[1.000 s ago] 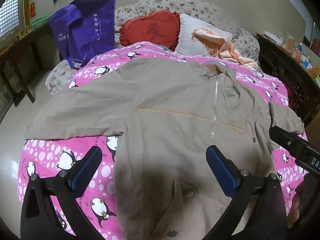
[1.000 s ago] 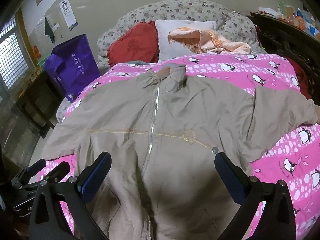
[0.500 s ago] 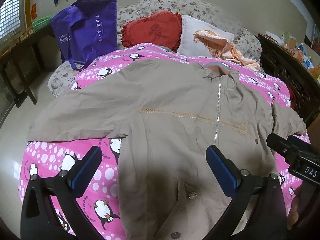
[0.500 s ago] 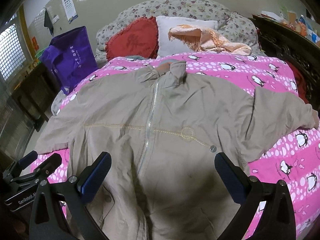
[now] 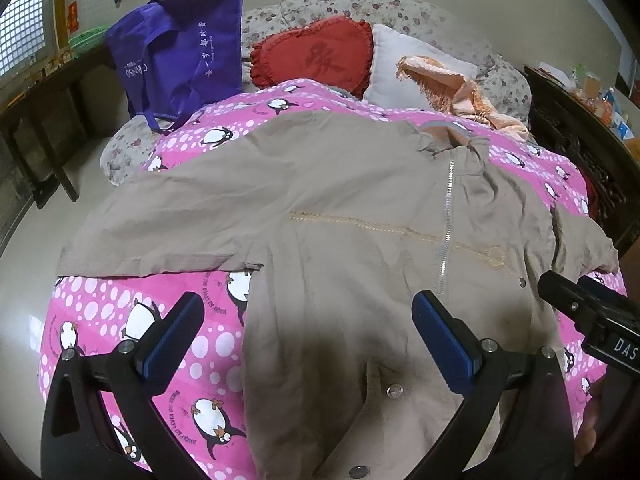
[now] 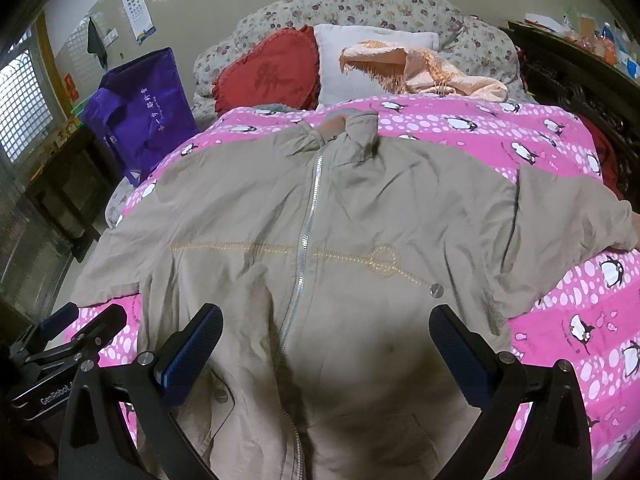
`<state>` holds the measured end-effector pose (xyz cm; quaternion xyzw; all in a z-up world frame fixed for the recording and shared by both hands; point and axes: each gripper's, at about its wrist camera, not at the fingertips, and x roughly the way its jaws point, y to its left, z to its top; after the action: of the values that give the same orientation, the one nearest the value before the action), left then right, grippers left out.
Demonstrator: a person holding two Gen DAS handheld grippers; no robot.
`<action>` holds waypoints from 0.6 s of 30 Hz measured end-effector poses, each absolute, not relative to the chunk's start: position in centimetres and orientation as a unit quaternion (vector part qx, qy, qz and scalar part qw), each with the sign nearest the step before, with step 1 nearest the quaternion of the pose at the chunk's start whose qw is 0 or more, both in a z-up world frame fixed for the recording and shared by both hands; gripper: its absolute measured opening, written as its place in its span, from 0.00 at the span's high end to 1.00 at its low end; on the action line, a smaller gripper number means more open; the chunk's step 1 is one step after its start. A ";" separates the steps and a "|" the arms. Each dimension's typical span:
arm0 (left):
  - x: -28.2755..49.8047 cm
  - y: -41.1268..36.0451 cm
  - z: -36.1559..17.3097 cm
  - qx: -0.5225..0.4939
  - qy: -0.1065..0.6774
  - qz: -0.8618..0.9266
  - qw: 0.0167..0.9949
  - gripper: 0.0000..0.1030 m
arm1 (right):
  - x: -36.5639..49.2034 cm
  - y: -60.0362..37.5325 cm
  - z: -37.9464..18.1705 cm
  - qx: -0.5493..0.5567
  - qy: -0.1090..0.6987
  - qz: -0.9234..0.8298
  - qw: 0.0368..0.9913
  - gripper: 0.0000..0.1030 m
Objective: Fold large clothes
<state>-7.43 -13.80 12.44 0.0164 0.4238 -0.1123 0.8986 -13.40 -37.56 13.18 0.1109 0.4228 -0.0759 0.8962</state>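
A large beige zip-up jacket (image 5: 360, 216) lies spread flat, front up, on a pink penguin-print blanket (image 5: 100, 320), its sleeves stretched out to both sides. It also fills the right wrist view (image 6: 320, 216). My left gripper (image 5: 308, 320) is open and empty, hovering above the jacket's lower left part. My right gripper (image 6: 326, 334) is open and empty above the jacket's lower middle, over the zipper (image 6: 304, 240). The right gripper also shows at the right edge of the left wrist view (image 5: 588, 312), and the left gripper shows at the lower left of the right wrist view (image 6: 60, 344).
A purple tote bag (image 5: 180, 60) stands at the bed's far left. A red heart pillow (image 5: 316, 54), a white pillow (image 5: 404, 72) and a peach fringed cloth (image 5: 460, 92) lie at the head. Dark wooden furniture (image 5: 580, 140) stands to the right, a dark table (image 5: 40, 120) to the left.
Both grippers have drawn slightly back and up from the jacket, so the bed's head sits a bit higher in view. Both stay open and empty. The jacket has not moved.
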 end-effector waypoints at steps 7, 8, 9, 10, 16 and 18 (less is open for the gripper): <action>-7.5 -13.9 12.2 0.019 0.426 -0.113 0.898 0.00 | -13.4 -37.7 12.9 0.113 0.425 -0.078 0.895 0.00; -7.5 -13.9 12.2 0.019 0.426 -0.113 0.897 0.00 | -13.4 -37.7 12.8 0.114 0.427 -0.078 0.894 0.00; -7.5 -13.9 12.1 0.019 0.427 -0.113 0.897 0.00 | -13.4 -37.7 12.8 0.115 0.429 -0.077 0.893 0.00; -7.5 -13.9 12.1 0.019 0.427 -0.112 0.897 0.00 | -13.4 -37.7 12.7 0.115 0.430 -0.077 0.892 0.00; -7.4 -13.8 11.9 0.019 0.429 -0.110 0.896 0.00 | -13.2 -37.5 12.4 0.113 0.434 -0.075 0.890 0.00; -7.3 -13.7 11.8 0.019 0.430 -0.108 0.896 0.00 | -13.1 -37.4 12.4 0.114 0.435 -0.074 0.890 0.00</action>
<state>-7.33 -13.73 11.78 0.0193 0.4301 -0.1084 0.8961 -13.11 -37.41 12.36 0.1138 0.4351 -0.0736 0.8901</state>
